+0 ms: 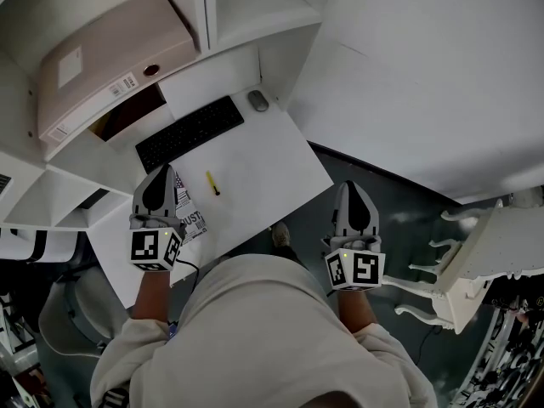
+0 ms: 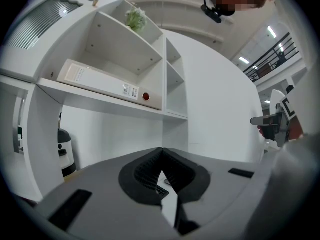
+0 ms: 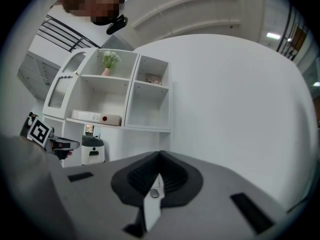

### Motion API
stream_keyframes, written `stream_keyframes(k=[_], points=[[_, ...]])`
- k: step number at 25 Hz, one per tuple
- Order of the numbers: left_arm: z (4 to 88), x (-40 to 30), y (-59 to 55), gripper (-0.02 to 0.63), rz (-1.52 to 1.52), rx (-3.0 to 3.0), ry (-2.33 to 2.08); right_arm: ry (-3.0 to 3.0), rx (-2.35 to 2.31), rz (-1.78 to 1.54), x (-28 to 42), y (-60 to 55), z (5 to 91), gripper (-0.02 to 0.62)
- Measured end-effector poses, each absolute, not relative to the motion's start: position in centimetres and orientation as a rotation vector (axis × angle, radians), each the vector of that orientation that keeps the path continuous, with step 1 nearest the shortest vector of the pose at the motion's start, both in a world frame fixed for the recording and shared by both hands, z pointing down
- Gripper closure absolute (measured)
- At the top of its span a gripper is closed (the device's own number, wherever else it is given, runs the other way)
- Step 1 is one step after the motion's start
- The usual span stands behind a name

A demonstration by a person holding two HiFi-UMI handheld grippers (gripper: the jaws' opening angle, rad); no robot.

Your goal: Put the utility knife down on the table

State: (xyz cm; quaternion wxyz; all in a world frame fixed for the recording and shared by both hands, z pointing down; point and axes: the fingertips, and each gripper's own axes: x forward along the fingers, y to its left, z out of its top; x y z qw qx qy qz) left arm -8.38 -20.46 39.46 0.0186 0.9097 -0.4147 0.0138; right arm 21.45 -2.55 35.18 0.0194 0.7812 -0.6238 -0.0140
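Observation:
A slim yellow utility knife (image 1: 212, 183) lies flat on the white table (image 1: 272, 164), with nothing touching it. My left gripper (image 1: 163, 168) is held level over the table's left part, just left of the knife, with its jaws shut and empty (image 2: 161, 151). My right gripper (image 1: 353, 185) hangs off the table's right edge over the dark floor. Its jaws meet at the tip with nothing between them (image 3: 160, 155).
A black keyboard (image 1: 189, 132) and a grey mouse (image 1: 257, 100) sit at the back of the table. A printed sheet (image 1: 194, 219) lies under the left gripper. A binder (image 1: 110, 53) rests on the shelf above. White ornate furniture (image 1: 476, 262) stands at the right.

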Motion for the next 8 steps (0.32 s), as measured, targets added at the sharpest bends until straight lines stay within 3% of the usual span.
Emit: stream_keyframes(k=[8], points=[[39.43, -8.38, -20.21, 0.606, 0.040, 2.820, -1.289, -1.940, 2.432, -0.048, 21.62, -2.14, 35.18, 0.592]])
